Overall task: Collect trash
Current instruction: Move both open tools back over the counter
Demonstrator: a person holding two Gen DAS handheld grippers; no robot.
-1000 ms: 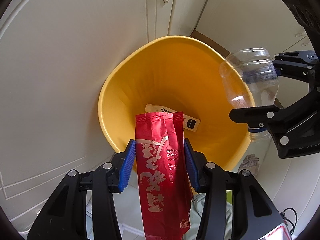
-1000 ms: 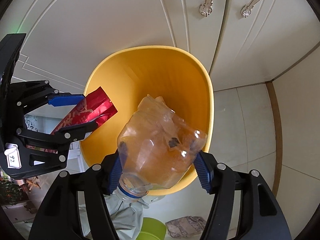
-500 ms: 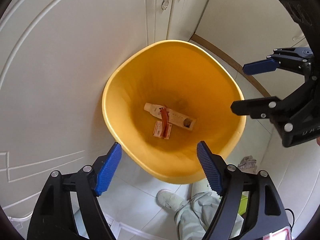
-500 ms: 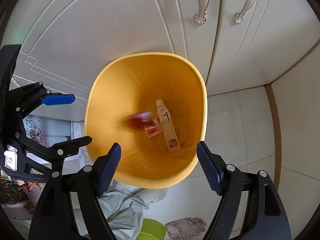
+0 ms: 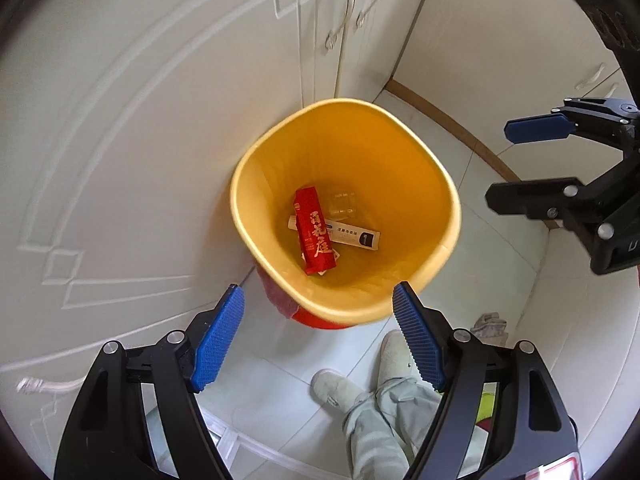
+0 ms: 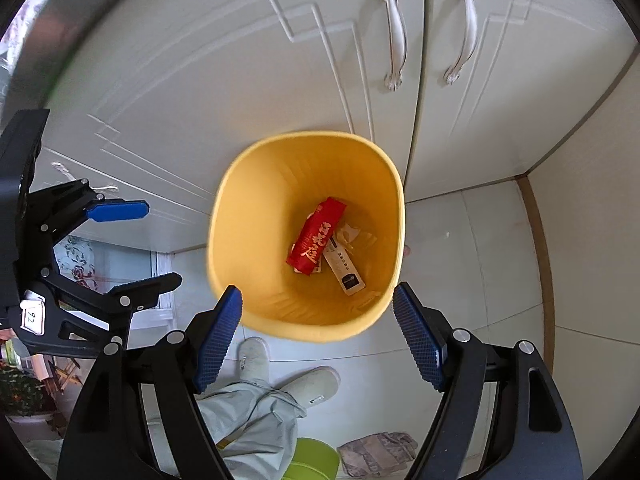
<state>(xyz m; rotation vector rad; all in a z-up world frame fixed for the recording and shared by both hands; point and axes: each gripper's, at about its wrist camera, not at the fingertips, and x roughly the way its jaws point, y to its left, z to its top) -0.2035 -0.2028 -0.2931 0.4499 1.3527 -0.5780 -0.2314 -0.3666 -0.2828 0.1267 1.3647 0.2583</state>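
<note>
Now both tools are being held above the yellow bin, which is standing on the tiled floor in a corner, just beside the white cabinet doors. The left hand-held gripper is being kept spread wide, nothing being gripped between its blue pads. The right hand-held gripper is likewise being kept wide, nothing being carried; in the left wrist view it is being seen at the right edge, its jaws parted there too.

Inside the bin, a red packet is lying on the bottom, partly overlapping a white tube-like box. A crushed clear plastic bottle is resting just beside them, faint against the yellow; in the right wrist view it is being made out only dimly. The red packet and white box are touching in that view as well.

Below the bin, the person's pale slippers and grey-green trouser legs are being seen on the floor. A crumpled cloth and a green container are lying near the feet.
</note>
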